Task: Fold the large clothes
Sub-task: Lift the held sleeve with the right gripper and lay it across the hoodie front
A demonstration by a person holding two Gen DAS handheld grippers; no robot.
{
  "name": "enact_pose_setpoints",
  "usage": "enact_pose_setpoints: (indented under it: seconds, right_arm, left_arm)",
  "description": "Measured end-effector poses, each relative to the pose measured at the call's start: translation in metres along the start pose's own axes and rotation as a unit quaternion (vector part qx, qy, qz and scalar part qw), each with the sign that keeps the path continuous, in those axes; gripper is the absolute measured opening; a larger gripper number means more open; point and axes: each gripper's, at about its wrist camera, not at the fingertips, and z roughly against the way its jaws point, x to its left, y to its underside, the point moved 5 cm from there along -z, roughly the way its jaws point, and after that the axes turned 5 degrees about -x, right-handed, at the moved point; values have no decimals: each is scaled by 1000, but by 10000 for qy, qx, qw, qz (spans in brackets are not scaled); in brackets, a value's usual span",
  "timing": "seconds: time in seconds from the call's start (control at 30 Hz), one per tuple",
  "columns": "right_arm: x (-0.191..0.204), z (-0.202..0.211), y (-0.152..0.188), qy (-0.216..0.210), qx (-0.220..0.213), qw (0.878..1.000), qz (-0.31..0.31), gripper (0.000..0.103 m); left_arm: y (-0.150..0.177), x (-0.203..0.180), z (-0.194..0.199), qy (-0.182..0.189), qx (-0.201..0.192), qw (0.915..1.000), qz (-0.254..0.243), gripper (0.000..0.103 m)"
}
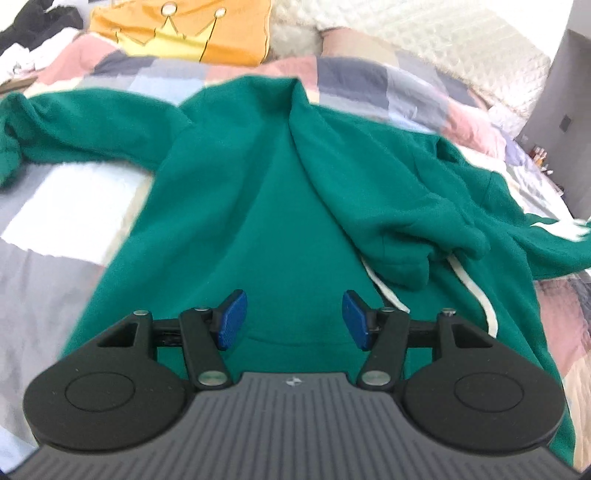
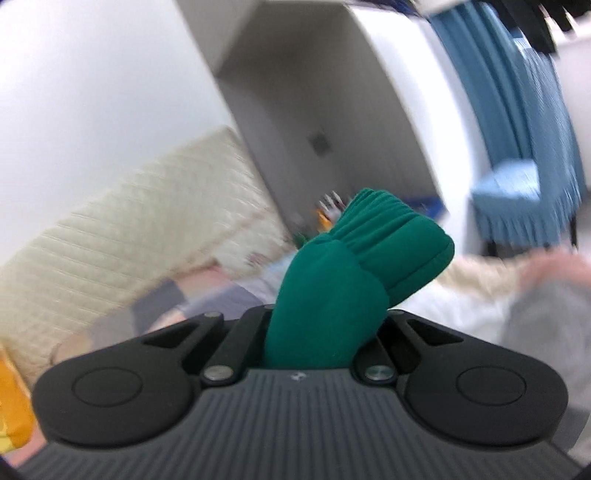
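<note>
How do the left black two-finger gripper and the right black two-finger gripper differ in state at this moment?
The left black two-finger gripper has its blue pads apart and holds nothing; the right black two-finger gripper is shut on the ribbed cuff of the green fleece hoodie. The left one looks down on the hoodie spread over the patchwork quilt; the right one faces the room. Both share the same black body.

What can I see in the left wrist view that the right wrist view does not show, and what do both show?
Only the left wrist view shows the green hoodie spread on the patchwork quilt, its white drawstring, a yellow pillow, and the open left tool. Only the right wrist view shows the right tool shut on a ribbed cuff, and blue curtains. Both show green fabric and the bed.
</note>
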Motion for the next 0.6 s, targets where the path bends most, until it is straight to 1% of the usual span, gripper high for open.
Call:
enact_pose_setpoints:
  seconds: [0.07,0.13,0.2,0.3,0.37,0.43,0.53,0.6]
  right_arm:
    - [34,15,-24,-154,-189,9996,150,7]
    - [72,30,-42,-325,-359,9982,358,6]
    - [112,47,-54,-544,-473,9954,627,7]
    - [169,70,-61,-928,-541,9896,956,7]
    - [210,88,-57,-1188,-607,9825,1302,7]
    - [248,106,-47,-1483,-617,9744,1573,7]
    - [303,133,-22,-1961,-633,9590,1946,7]
    - [338,151,4,-2261,-604,9474,2184,7]
  left_arm:
    - [-5,4,8,112,-84,9999,50,63]
    - [-11,11,15,270,-206,9991,236,63]
    - [-19,16,22,399,-318,9979,396,63]
    - [-28,20,31,573,-491,9963,400,63]
    - [-33,26,38,544,-635,9958,384,63]
    - [-37,34,46,553,-802,9941,468,63]
    - [-44,48,52,690,-897,9906,765,63]
    - [-47,57,55,697,-962,9889,892,63]
